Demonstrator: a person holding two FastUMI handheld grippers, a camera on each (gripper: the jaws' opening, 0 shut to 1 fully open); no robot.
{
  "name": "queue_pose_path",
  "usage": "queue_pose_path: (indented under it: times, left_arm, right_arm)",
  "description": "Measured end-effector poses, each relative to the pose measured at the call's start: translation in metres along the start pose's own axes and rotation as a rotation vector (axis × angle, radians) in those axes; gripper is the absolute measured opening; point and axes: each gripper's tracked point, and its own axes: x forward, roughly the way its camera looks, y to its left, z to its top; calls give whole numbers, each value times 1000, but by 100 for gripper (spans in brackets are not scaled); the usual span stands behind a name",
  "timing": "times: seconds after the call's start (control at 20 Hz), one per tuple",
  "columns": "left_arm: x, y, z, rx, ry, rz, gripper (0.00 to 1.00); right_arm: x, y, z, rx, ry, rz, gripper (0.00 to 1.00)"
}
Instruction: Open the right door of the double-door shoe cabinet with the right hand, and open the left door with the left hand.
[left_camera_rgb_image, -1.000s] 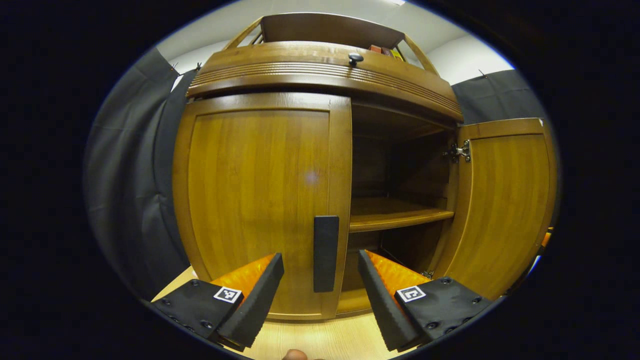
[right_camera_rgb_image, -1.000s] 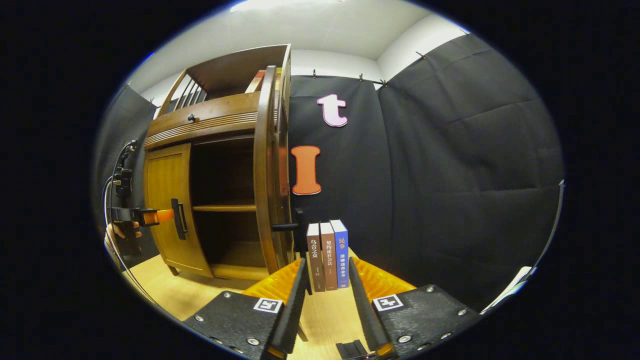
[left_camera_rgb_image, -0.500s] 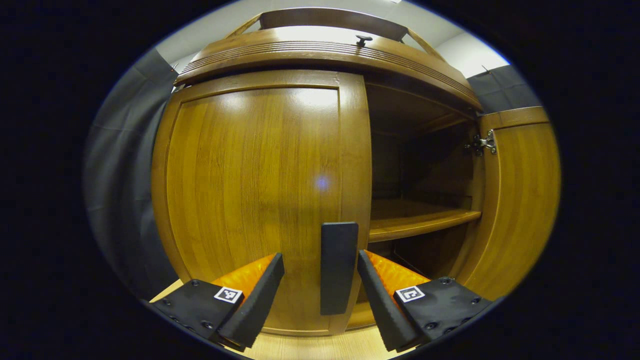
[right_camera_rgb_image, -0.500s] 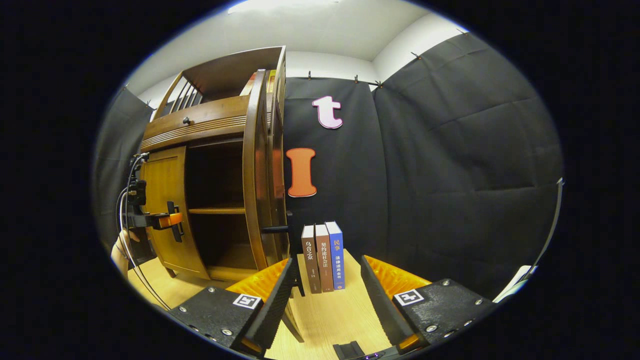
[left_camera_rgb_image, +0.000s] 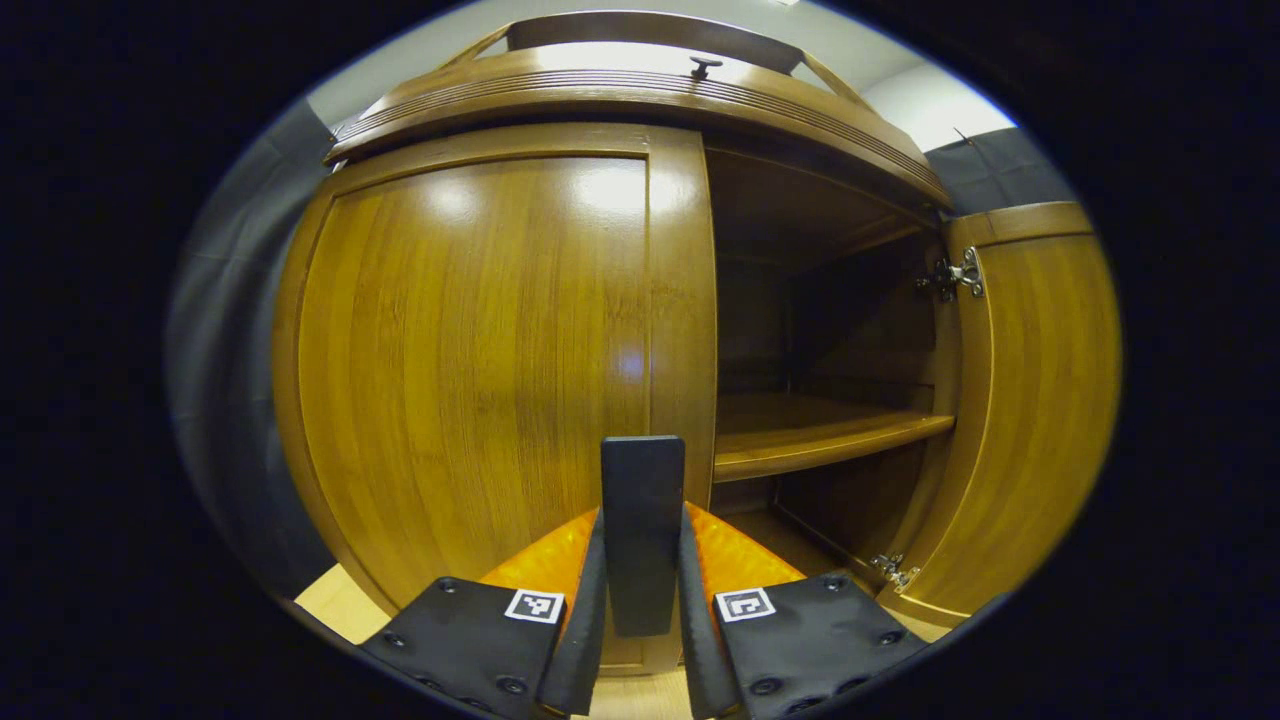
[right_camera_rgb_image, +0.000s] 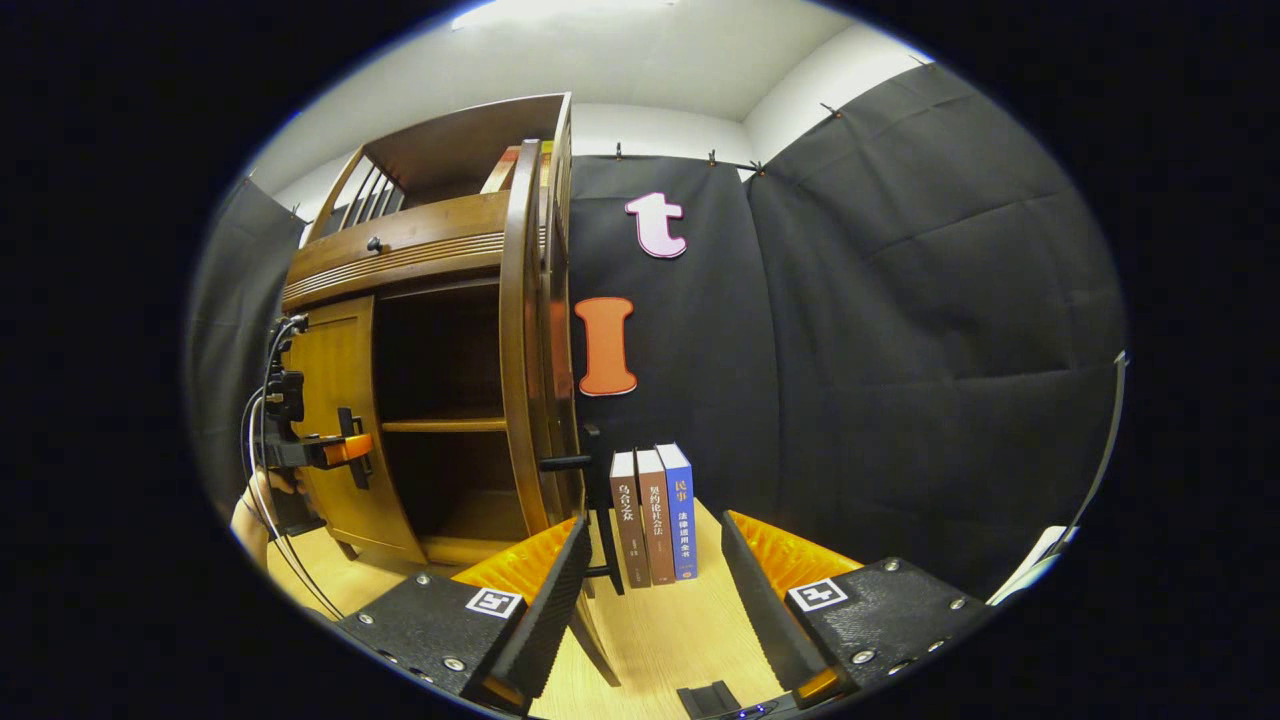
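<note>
My left gripper (left_camera_rgb_image: 640, 600) is clamped on the left door's handle (left_camera_rgb_image: 642, 530), lower centre of frame; right door (left_camera_rgb_image: 1030, 400) stands open at the right edge. My right gripper (right_camera_rgb_image: 645, 590) hangs wide apart, holding nothing. Next, I judge, comes pulling the left door (left_camera_rgb_image: 470, 370) outward.

Left gripper (left_camera_rgb_image: 642, 590) is sitting low in the left gripper view, its two fingers (left_camera_rgb_image: 583, 610) pressing on either side of the dark upright handle (left_camera_rgb_image: 642, 530). Handle is standing on the inner edge of the left door (left_camera_rgb_image: 480, 360), which is lying flush with the cabinet front. Light is glaring off the door's upper panel. Right door (left_camera_rgb_image: 1035, 400) is standing swung wide, inner face showing, metal hinges (left_camera_rgb_image: 955, 275) near its top and bottom. Between the doors, the dark interior is showing one wooden shelf (left_camera_rgb_image: 810, 435). A small knob (left_camera_rgb_image: 705, 66) is sticking out of the ribbed band above. Pale wooden floor (left_camera_rgb_image: 335, 610) is showing at lower left.
</note>
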Motion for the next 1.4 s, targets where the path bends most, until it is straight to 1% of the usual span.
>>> queue_pose_path:
  times: [0.05, 0.15, 0.2, 0.25, 0.3, 0.4, 0.45, 0.5, 0.55, 0.6, 0.7, 1.05, 1.3, 1.35, 1.4]
  left_arm:
    - [-1, -1, 2, -3, -5, -6, 38]
    - [-11, -2, 0, 1, 0, -27, 36]
    - [-19, -1, 0, 3, 8, -40, 34]
    - [-30, 0, 1, 2, 13, -49, 34]
    - [-43, 0, 0, 4, 19, -58, 34]
    - [-65, 4, 0, 12, 27, -68, 34]
    - [-77, 6, 0, 18, 28, -73, 34]
    - [-88, 8, 0, 22, 27, -79, 34]
    - [-99, 12, 0, 24, 24, -85, 34]
    - [-109, 15, 0, 20, 21, -90, 34]
    - [-126, 23, 1, 9, 17, -92, 34]
    - [-173, 52, -1, 33, 29, -85, 34]
    - [-204, 84, -3, 11, 36, -65, 33]
    - [-212, 89, -3, 3, 33, -71, 24]
    - [-212, 93, -4, -1, 36, -74, 24]
  right_arm:
    - [-1, 2, -1, 0, 2, 1, 82]
    - [-3, 7, -2, 4, 9, 8, 82]
    - [-4, 8, -2, 4, 12, 9, 92]
    - [-4, 8, -2, 2, 10, 7, 92]
    - [-5, 9, 0, 0, 7, 4, 82]
    - [-7, 11, 5, 2, -4, -2, 82]
    - [-9, 12, 7, 4, -10, -4, 92]
    - [-11, 14, 10, 7, -14, 0, 92]
    - [-14, 17, 12, 10, -16, 5, 82]
    - [-16, 20, 13, 7, -18, 7, 82]
    - [-19, 26, 15, -5, -22, 9, 93]
    - [-26, 55, 18, -6, -19, 48, 93]
    - [-27, 85, 19, -15, -21, 93, 93]
    - [-27, 89, 20, -15, -23, 99, 93]
    - [-27, 96, 20, -15, -24, 111, 89]
